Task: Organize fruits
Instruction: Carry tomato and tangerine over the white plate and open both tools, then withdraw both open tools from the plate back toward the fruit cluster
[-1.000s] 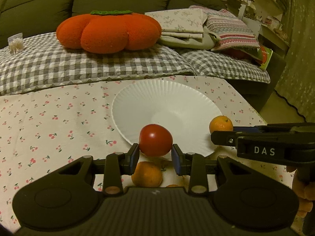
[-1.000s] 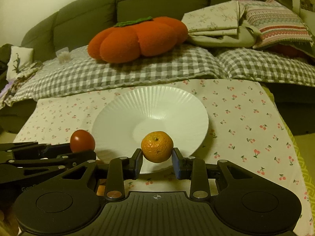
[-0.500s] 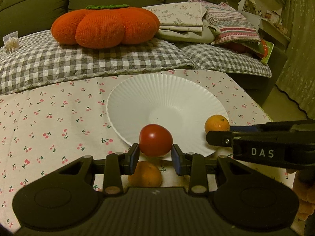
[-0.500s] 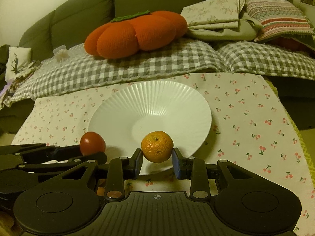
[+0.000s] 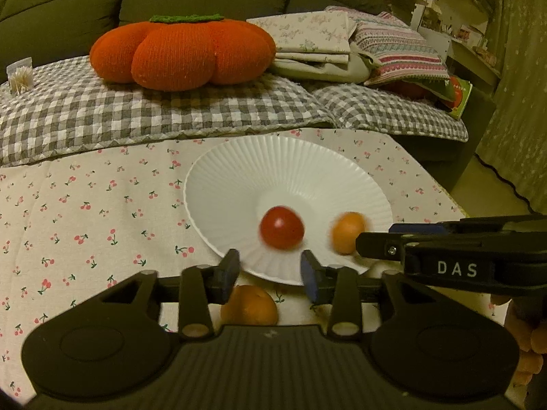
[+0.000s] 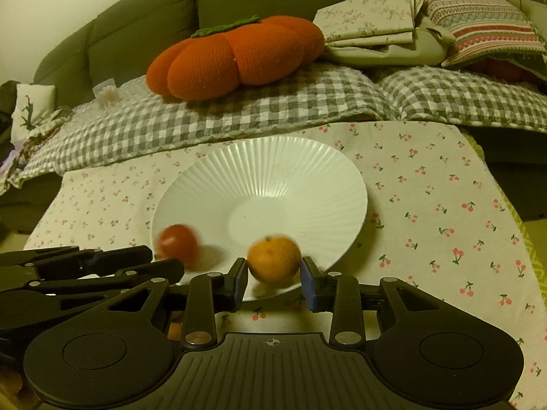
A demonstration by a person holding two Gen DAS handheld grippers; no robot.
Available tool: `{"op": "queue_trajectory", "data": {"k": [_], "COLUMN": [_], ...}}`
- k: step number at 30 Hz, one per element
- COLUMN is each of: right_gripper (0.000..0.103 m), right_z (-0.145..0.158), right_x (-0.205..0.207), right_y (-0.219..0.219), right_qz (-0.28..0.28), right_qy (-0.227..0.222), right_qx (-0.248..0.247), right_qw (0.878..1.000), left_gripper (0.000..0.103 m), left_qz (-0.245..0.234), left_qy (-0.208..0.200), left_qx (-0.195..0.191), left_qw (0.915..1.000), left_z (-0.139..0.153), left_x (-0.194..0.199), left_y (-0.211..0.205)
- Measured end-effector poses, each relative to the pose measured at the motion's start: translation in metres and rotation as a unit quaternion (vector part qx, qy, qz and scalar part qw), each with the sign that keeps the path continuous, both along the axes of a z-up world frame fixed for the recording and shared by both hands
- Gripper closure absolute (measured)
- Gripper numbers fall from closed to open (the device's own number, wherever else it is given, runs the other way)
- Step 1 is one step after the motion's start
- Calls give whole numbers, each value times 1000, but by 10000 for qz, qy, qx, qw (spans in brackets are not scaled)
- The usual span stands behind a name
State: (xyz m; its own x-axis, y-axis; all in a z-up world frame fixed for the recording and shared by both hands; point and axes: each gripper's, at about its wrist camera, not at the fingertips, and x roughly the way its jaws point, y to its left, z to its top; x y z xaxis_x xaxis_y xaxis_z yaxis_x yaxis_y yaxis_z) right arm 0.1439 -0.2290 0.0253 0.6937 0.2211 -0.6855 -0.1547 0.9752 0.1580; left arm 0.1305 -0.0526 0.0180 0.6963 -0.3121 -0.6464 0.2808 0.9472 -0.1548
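Tomato (image 5: 281, 227) sits blurred on the white plate (image 5: 239, 174), just past the left claw (image 5: 271, 270) at its 12 o'clock; the claw's jaws are opening and nothing is pressed btwn them, pads clear of the fruit. Mandarin (image 6: 274, 258) is also blurred, low on the plate's near rim w/ the right claw (image 6: 274, 282) either side of it; jaws opening here too, a sliver of gap shows at each pad, so not clamped. In left wrist view the mandarin (image 5: 348, 228) lies at 3 o'clock of the tomato, near but apart, w/ the right claw (image 5: 393, 235) coming in from 3 o'clock beside it. In right wrist view the tomato (image 6: 177, 244) is at 9 o'clock of the mandarin, left claw (image 6: 147, 261) reaching in from 9 o'clock.

Second orange fruit (image 5: 249, 304) rests on the counter (image 5: 85, 212) under the left claw, off the plate at its 6 o'clock. Counter has a cherry-print cloth. At 12 o'clock beyond the plate: checked blanket (image 5: 136, 112), pumpkin-shaped orange cushion (image 5: 181, 51), folded linens (image 5: 318, 41) at about 1 o'clock.
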Motion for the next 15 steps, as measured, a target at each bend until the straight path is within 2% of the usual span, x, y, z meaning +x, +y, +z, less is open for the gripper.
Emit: {"op": "queue_trajectory", "data": {"k": [3,7,15], "right_gripper": [59,55,35], "right_z": [4,8,14], "right_x": [-3,-7,-22], "right_y": [-2,-6,-9], "right_qz": [-11,-27,-4], "right_qy": [-62,-94,-190], "right_qx": [17,47,5], "right_qw": [10000,9999,9998], "left_gripper": [52,43,30], "left_qz": [12,36,14], "left_qy": [-28,-35,28], "left_qx": [3,-7,47], "left_qw": [10000,10000,10000], "left_z": [3,6,10], "left_x": [-5,-13,-31], "left_y": [1,7,17]}}
